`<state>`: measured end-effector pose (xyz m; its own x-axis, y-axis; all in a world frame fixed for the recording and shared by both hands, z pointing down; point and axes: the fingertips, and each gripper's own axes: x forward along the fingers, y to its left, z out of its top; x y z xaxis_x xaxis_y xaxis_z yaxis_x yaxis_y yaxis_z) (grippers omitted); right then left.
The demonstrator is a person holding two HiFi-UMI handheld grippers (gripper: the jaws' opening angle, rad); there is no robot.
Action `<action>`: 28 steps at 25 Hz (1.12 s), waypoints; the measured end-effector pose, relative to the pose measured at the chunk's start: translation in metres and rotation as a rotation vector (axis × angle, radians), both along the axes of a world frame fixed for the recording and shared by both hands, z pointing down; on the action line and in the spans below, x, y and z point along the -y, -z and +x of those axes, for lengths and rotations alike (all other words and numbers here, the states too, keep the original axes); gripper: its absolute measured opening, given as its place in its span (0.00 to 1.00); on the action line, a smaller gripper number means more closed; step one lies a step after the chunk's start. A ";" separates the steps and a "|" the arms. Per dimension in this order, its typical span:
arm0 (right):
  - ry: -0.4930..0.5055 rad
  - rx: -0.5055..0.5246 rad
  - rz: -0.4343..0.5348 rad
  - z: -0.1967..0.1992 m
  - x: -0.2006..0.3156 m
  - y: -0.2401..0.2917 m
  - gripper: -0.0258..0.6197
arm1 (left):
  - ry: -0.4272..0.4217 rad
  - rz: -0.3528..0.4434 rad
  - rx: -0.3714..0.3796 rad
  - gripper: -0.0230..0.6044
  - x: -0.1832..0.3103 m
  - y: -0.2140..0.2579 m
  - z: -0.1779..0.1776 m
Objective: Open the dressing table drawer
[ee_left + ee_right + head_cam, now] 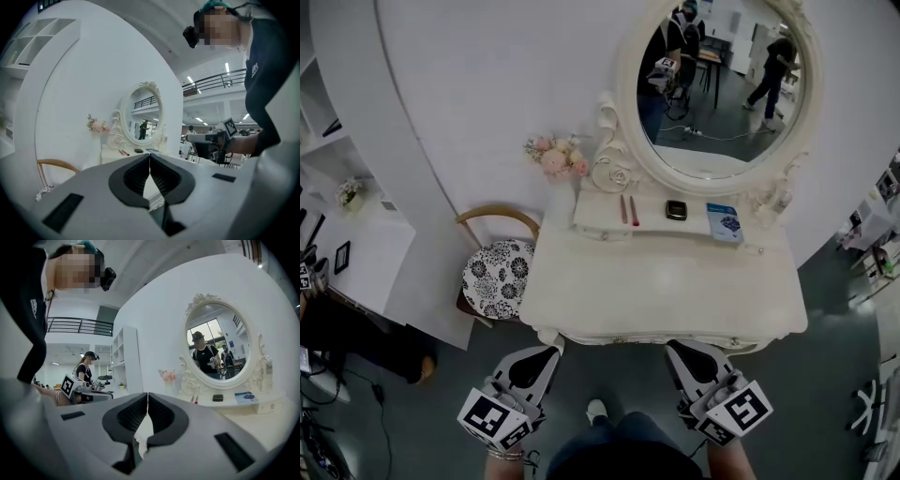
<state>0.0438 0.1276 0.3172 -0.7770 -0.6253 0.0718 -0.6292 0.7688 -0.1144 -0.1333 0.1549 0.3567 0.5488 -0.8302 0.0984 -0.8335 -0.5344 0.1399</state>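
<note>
Both jaws pressed together, nothing between them. The left gripper and the right gripper point level at the dressing table. Head view: the table's long axis runs left-right and its front faces me, with the mirror at the back. The drawer sits under the near edge, its front running along that axis, only a sliver visible from above. Both sets of tips are at that front edge, left by the front-left corner, right nearer mid-right. Can't tell if they touch. Chair is just beside the table's left end.

Curved white wall; grey floor; floral-cushioned wooden chair; white shelves.
</note>
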 end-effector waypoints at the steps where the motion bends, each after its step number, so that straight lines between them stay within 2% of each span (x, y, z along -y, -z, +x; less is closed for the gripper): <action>1: -0.005 -0.006 -0.005 -0.001 -0.001 -0.001 0.07 | 0.001 -0.004 -0.007 0.06 0.002 -0.002 -0.002; 6: -0.029 -0.039 -0.017 0.001 0.001 -0.006 0.07 | -0.009 -0.030 -0.046 0.06 0.006 -0.015 -0.001; 11: -0.006 -0.062 -0.050 -0.008 0.012 -0.023 0.07 | -0.019 -0.037 -0.056 0.06 0.013 -0.015 0.003; 18: 0.060 -0.014 -0.040 -0.036 0.043 -0.015 0.07 | 0.032 -0.044 -0.048 0.06 0.035 -0.014 -0.002; 23: 0.091 -0.017 -0.061 -0.033 0.068 -0.021 0.07 | 0.046 -0.038 -0.047 0.06 0.063 -0.012 0.003; 28: 0.173 -0.030 -0.078 -0.032 0.097 -0.023 0.07 | 0.063 -0.053 -0.072 0.06 0.095 -0.012 0.012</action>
